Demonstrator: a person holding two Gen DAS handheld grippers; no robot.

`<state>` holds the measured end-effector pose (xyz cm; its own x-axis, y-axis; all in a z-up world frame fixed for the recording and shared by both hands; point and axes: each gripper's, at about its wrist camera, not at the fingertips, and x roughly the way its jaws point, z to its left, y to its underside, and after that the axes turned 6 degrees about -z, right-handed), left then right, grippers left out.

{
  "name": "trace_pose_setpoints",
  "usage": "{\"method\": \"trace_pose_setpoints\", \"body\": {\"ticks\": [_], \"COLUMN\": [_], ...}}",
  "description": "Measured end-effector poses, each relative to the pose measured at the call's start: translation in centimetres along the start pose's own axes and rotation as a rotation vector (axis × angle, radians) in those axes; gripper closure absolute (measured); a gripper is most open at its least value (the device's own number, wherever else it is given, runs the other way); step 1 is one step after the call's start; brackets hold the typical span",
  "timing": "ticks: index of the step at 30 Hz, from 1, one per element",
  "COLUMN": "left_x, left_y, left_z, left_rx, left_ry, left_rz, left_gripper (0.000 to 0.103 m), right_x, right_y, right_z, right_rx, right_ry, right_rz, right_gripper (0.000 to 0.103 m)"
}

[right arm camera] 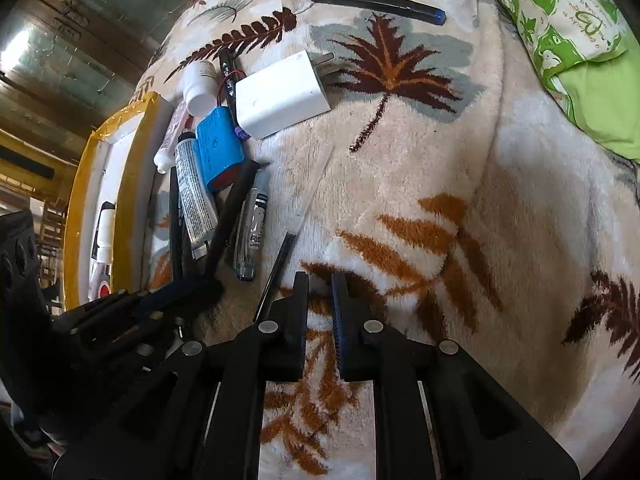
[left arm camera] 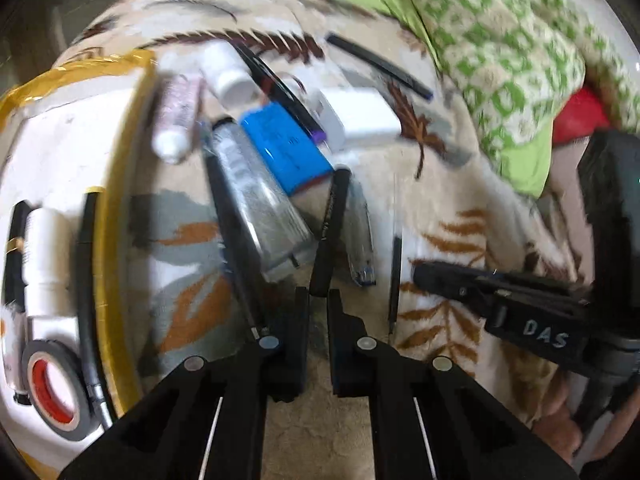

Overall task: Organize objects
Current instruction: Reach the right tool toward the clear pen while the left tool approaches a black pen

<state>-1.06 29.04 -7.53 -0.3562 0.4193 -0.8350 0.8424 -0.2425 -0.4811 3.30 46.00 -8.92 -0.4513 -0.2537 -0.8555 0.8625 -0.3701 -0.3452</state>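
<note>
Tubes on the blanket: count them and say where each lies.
2. The silver tube lies against the blue battery pack's left side. The pink tube lies farther up, beside the yellow-rimmed tray. The pile could hide another.

A cream fleece blanket (right arm camera: 420, 168) printed with brown, orange and grey leaves covered the bed and carried everything in view. At its upper right edge lay a pillow (right arm camera: 560, 20) in a green and white patterned case, with a plain lime-green cloth (right arm camera: 600, 100) just beside and below it. In the left wrist view the same pillow (left arm camera: 500, 52) looked blurred, and something red (left arm camera: 580, 116) showed past its lower edge, too hidden to name. Beyond the bed, at the upper left, stood dark wooden panelling (right arm camera: 60, 32) with a glossy, reflective surface
</note>
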Motion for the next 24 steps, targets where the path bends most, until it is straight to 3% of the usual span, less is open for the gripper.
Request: {"method": "trace_pose_setpoints", "body": {"ticks": [6, 9, 11, 13, 24], "left_x": [-1.5, -2.3, -3.3, -3.7, -4.4], "left_y": [0.0, -0.1, 0.0, -0.1, -0.2], "left_z": [1.0, 0.9, 1.1, 1.3, 2.2], "left_rx": [-0.052, -0.068, -0.08, -0.094, -0.144], "left_ry": [0.049, 0.055, 0.064, 0.066, 0.111], "left_rz": [-0.045, -0.091, -0.133, -0.151, -0.177], "left_gripper": [0.097, 0.097, 0.097, 0.097, 0.097], "right_x": [-0.1, 0.4, 0.6, 0.3, -2.9], "right_y": [-0.1, -0.2, -0.4, -0.5, -2.1], "right_z": [-0.1, 0.0, 0.6, 1.6, 3.6], "right_rx": [0.003, 0.005, -0.031, -0.083, -0.094], "right_ry": [-0.013, -0.04, -0.01, 0.031, -0.032], "right_rz": [0.008, 0.031, 0.03, 0.018, -0.083], "right_gripper": [0.092, 0.08, 0.082, 0.096, 0.098]}}
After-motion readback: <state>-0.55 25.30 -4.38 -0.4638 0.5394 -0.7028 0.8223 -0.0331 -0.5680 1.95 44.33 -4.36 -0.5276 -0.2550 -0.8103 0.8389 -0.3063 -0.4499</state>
